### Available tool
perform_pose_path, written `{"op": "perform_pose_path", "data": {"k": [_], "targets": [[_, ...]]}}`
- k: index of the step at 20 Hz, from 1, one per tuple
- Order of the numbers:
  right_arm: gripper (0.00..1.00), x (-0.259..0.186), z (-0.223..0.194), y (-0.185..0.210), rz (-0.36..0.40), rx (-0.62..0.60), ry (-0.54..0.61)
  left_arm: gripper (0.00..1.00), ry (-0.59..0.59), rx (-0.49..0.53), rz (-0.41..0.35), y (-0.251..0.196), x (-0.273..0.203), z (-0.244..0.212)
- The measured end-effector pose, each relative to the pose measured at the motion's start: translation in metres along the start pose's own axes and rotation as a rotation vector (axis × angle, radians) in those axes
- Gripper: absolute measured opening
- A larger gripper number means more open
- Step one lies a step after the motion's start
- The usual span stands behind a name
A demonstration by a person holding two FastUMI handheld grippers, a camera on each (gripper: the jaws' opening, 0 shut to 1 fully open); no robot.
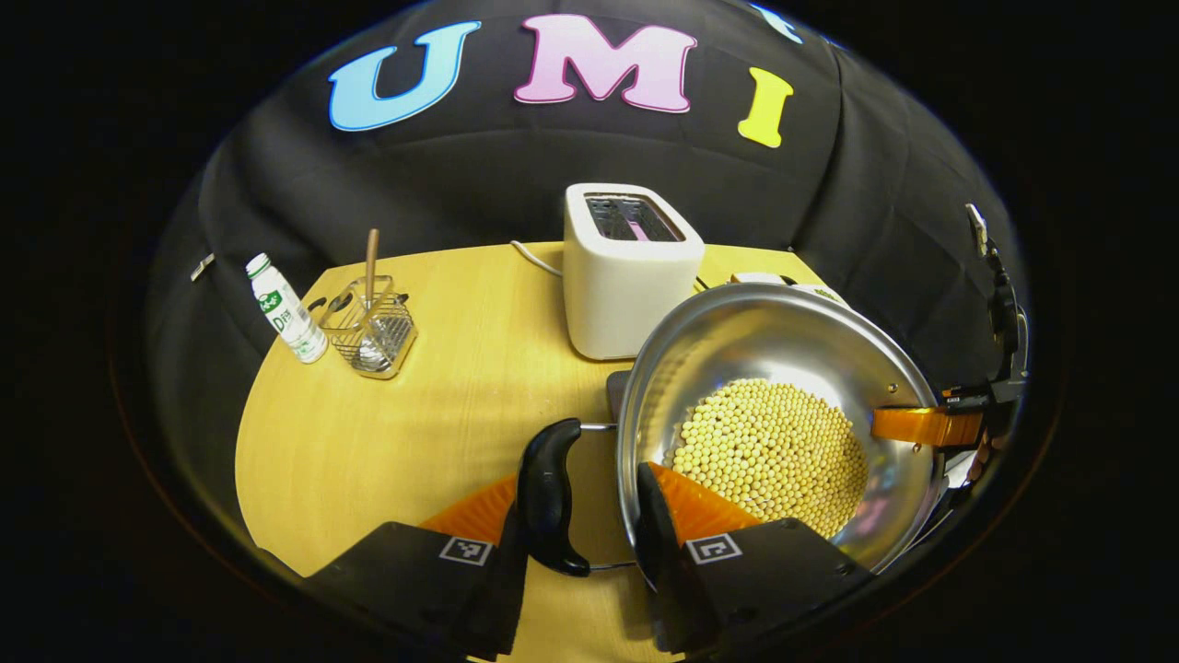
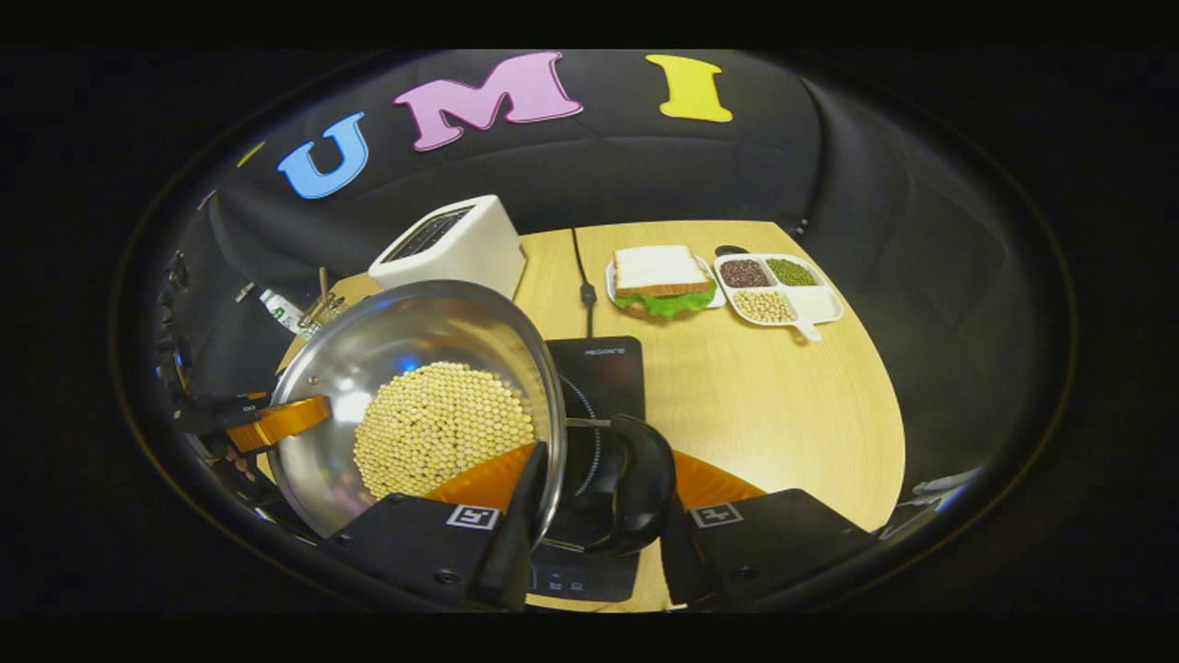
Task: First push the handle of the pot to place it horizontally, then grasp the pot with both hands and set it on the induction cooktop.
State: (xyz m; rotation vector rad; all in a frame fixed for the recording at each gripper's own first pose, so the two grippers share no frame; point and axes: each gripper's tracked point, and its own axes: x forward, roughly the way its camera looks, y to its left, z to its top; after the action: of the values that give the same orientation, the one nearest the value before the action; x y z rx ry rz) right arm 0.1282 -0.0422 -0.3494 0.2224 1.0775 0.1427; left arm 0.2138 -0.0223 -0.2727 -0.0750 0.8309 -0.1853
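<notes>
- Pot [image 1: 783, 368]: a steel pan with a layer of pale round beans [image 1: 769, 456] in its bottom, seen lifted and tilted in both gripper views; it was held over the near part of the table [image 1: 414, 433], with the induction cooktop [image 2: 599, 378] showing below and beyond it in the right gripper view.
- Left handle [image 1: 550, 493]: a black loop on a wire bracket at the pot's left rim, set between the fingers of the left gripper [image 1: 582, 516].
- Left gripper: the fingers were kept narrow, one on the outer side of the handle and the other inside the pot's rim, so that handle and rim were clamped between them.
- Right handle [image 2: 636, 488]: a matching black loop at the pot's right rim, seated within the right gripper [image 2: 599, 516].
- Right gripper: the fingers were likewise drawn in, one inside the rim and one beyond the handle; whether the outer finger pressed on the handle could not be told.
- Toaster [image 1: 629, 267]: white, stood at the far side of the table, behind the pot.
- Bottle [image 1: 285, 308] and wire utensil holder [image 1: 373, 327]: placed side by side at the far left of the table.
- Sandwich on a plate [image 2: 661, 276] and divided tray [image 2: 778, 287] of mixed grains: recorded at the far right, well apart from the pot.
</notes>
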Motion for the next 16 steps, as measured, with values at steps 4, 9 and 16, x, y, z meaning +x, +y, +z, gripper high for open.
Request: {"op": "perform_pose_path", "data": {"k": [4,9,16], "targets": [[0.6,0.012,0.0,-0.015,0.001,0.013,0.002,0.62,0.005,0.011,-0.001,-0.013,0.017,0.0],[0.6,0.023,-0.003,-0.021,0.0,0.017,0.007,0.61,0.015,0.007,-0.002,-0.017,0.03,-0.003],[0.6,0.034,-0.014,-0.021,-0.012,0.017,0.023,0.61,0.014,-0.004,-0.004,-0.011,0.043,-0.012]]}}
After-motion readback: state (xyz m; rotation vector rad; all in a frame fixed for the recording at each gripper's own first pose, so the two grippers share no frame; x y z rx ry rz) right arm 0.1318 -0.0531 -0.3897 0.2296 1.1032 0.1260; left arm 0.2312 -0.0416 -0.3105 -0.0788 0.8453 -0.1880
